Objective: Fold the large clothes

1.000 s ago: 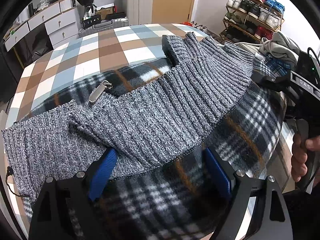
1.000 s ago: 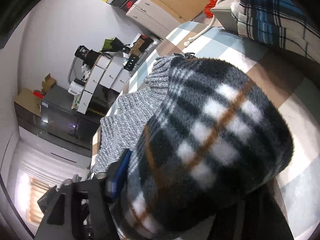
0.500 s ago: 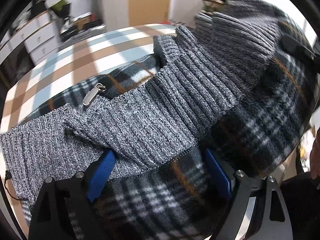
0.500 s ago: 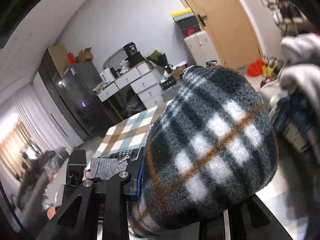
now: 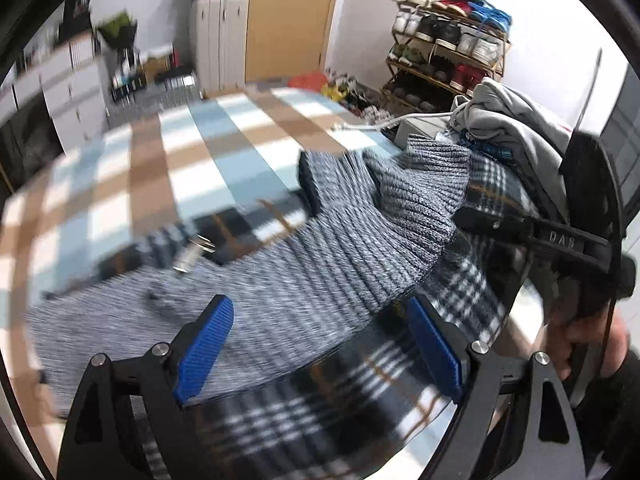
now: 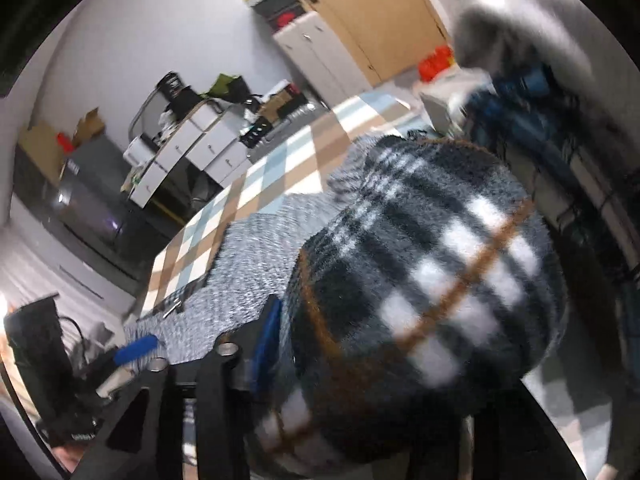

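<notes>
The plaid fleece jacket with grey ribbed-knit trim lies spread on the checked bedcover, its hem under and between the blue pads of the left gripper, whose jaws stand wide without pressing it. A bunched fold of the same fleece fills the right gripper, beside its one visible blue pad; those jaws have just been opening, and I cannot tell if they still pinch the cloth.
</notes>
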### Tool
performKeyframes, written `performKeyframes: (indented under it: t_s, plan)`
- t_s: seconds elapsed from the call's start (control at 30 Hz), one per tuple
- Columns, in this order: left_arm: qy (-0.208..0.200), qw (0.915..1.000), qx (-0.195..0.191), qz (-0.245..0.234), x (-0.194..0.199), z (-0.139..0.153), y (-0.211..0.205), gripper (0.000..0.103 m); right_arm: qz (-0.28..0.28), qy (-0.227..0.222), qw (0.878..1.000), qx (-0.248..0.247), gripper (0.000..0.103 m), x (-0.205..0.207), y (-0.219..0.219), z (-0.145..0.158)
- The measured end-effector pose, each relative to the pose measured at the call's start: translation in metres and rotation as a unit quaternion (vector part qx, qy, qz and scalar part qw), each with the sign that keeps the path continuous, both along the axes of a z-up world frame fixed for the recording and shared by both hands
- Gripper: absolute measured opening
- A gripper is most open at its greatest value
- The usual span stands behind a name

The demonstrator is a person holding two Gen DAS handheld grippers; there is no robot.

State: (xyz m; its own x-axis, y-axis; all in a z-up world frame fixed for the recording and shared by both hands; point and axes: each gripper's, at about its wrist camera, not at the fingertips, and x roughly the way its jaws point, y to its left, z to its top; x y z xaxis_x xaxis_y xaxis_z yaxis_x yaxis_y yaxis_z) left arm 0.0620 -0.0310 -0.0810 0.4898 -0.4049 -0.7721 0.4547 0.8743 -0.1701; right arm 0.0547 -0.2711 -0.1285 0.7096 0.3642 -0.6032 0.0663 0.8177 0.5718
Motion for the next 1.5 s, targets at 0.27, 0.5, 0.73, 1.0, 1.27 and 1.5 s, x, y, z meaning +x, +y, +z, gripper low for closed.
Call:
performKeyframes:
  t_s: [0.27,0.5,0.73,1.0,1.27,1.5]
  plan:
    - [0.039,0.9975,0.058,0.013,0.005,-0.026,-0.026,0.088,-0.017,0.008,1.0,-0.02,0.075,0.019,0.001,-0.017]
    - [0.033,0.9974,0.063,0.011,0.0,-0.028,-0.024,0.088,0.009,-0.066,0.998,-0.022,0.035,0.0,-0.001,0.008]
    - [0.034,0.9986,0.041,-0.005,0.002,-0.028,-0.02,0.088,0.07,-0.201,0.972,-0.101,0.032,-0.038,0.045,0.06]
    - [0.027,0.9981,0.036,-0.043,-0.002,-0.03,-0.026,0.087,0.132,-0.25,0.943,-0.177,0.032,-0.061,0.08,0.068]
    - [0.053,0.9974,-0.022,-0.044,-0.001,-0.014,-0.008,0.087,0.071,-0.189,0.976,-0.079,0.032,-0.034,0.038,0.055]
    - [0.032,0.9963,0.075,0.027,-0.007,-0.02,0.004,0.087,0.069,-0.198,0.974,-0.089,0.032,-0.044,0.041,0.063]
